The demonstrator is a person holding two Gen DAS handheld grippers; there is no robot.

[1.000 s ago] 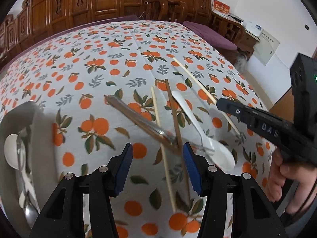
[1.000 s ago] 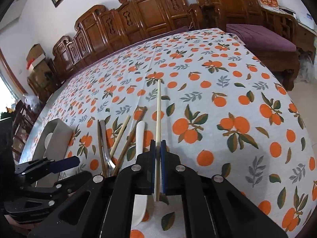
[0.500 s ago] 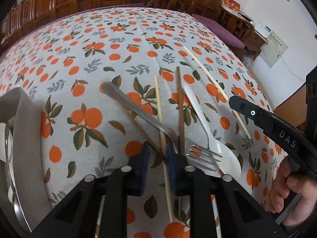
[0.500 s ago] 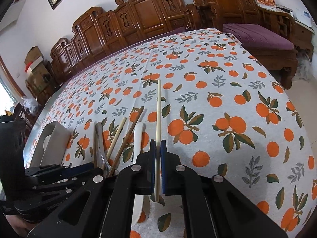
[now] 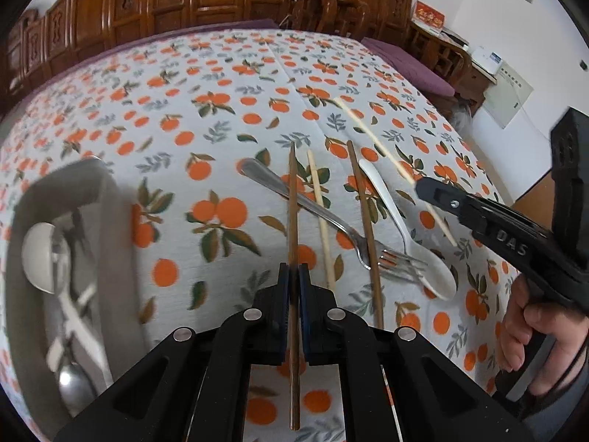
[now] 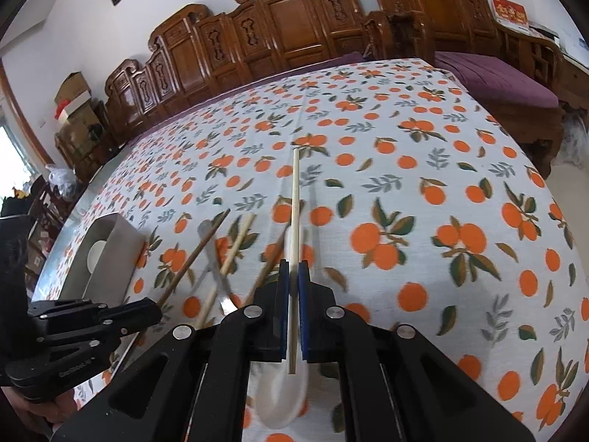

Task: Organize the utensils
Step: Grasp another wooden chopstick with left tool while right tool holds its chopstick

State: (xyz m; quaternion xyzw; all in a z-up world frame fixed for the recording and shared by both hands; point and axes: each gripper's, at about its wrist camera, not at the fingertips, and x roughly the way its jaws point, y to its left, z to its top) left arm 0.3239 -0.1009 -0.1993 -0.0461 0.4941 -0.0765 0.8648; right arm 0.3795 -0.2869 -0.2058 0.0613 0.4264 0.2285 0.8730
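My left gripper is shut on a dark brown chopstick and holds it above the cloth. My right gripper is shut on a pale chopstick; it also shows in the left wrist view. On the tablecloth lie a metal fork, a second pale chopstick, a second brown chopstick and a white spoon. A grey tray at the left holds spoons.
The table wears an orange-print cloth. Carved wooden chairs line its far side. The right gripper's body and the hand holding it sit at the right in the left wrist view. The tray also shows in the right wrist view.
My left gripper closed on the dark brown chopstick and lifted it clear of the pile, swinging left toward the tray. My right gripper kept hold of its pale chopstick and rose a little.
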